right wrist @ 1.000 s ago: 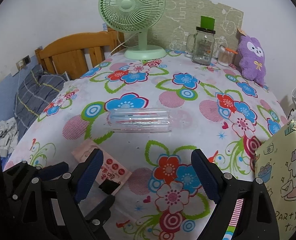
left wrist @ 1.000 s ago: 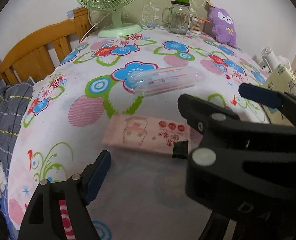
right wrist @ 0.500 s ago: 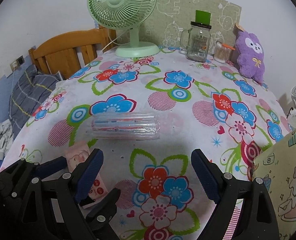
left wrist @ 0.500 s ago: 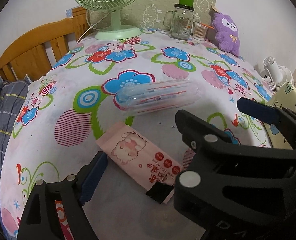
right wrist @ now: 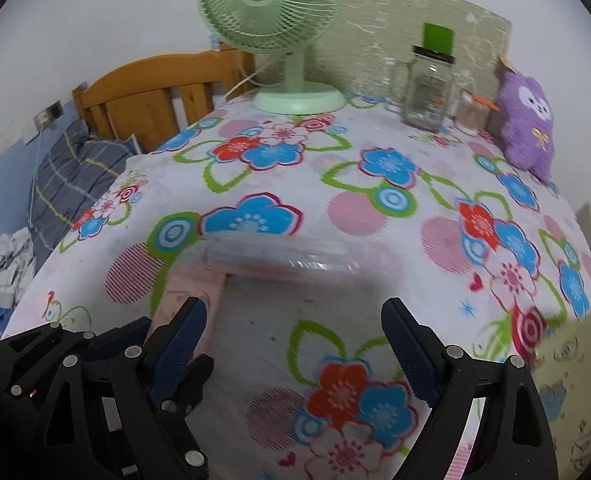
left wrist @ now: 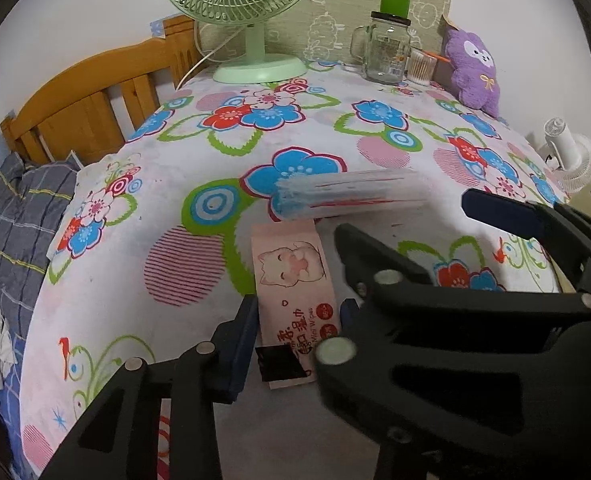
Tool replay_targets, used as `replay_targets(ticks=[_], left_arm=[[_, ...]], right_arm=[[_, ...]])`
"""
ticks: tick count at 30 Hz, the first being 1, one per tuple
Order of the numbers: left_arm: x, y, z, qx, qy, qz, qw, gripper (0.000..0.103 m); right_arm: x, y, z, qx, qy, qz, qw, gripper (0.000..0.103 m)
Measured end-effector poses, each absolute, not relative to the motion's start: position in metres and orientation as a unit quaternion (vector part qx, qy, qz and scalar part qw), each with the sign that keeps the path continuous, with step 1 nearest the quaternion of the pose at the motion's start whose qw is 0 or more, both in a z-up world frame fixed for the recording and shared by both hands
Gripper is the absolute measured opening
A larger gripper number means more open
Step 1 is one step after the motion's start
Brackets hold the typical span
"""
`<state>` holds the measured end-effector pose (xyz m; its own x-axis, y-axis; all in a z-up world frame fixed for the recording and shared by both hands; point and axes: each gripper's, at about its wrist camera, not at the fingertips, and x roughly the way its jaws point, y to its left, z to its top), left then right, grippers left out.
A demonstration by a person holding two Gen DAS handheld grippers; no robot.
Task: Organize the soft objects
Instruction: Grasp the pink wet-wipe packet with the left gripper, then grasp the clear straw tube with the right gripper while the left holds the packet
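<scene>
A pink wipes pack (left wrist: 291,276) printed with a cartoon cat lies lengthwise on the flowered tablecloth (left wrist: 199,264). My left gripper (left wrist: 297,320) is closing on it, with a blue pad against each long side. Its right finger is partly hidden behind the black body of my right gripper (left wrist: 407,220). In the right wrist view the right gripper (right wrist: 295,340) stands open over bare cloth, nothing between its fingers. A clear plastic pack (right wrist: 279,258) lies crosswise just beyond it and the pink pack (right wrist: 187,292) shows at its left. A purple plush (right wrist: 527,128) sits at the far right.
At the table's back stand a green fan (left wrist: 251,20), a glass jar with a green lid (left wrist: 387,56) and a small cup of swabs (left wrist: 419,66). A yellow printed bag (right wrist: 575,380) is at the right edge. A wooden headboard (left wrist: 87,108) and bedding lie left.
The pink pack has turned end-on between the left fingers, which went from wide apart to against its sides. The right gripper has drifted nearer the clear pack, still open.
</scene>
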<state>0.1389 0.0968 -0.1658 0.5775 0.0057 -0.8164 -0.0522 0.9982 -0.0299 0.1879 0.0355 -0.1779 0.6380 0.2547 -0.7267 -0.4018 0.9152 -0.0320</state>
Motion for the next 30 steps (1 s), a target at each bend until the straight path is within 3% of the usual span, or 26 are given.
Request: replay_targets(ticks=[20,24,26,30], left_arm=[[0.184,0.121,-0.165,-0.016,0.468,0.008,0.883,0.042],[0.185,0.120,-0.165,-0.012,0.467,0.006,0.884,0.042],[0.185,0.119,-0.165,-0.008,0.466,0.008,0.885,0.042],[0.184,0.115,-0.166,-0.004,0.465,0.006,0.885,0.042]], right_arm=[[0.236,0.061,-0.181,-0.129,0.392,0.175,0.894,0.090],[0.250,0.057,-0.192,-0.105,0.432,0.179,0.878,0.069],[0.251,0.053,-0.196,-0.089,0.441,0.170,0.877,0.067],[0.244,0.055,-0.197,-0.078,0.449,0.173,0.873,0.049]])
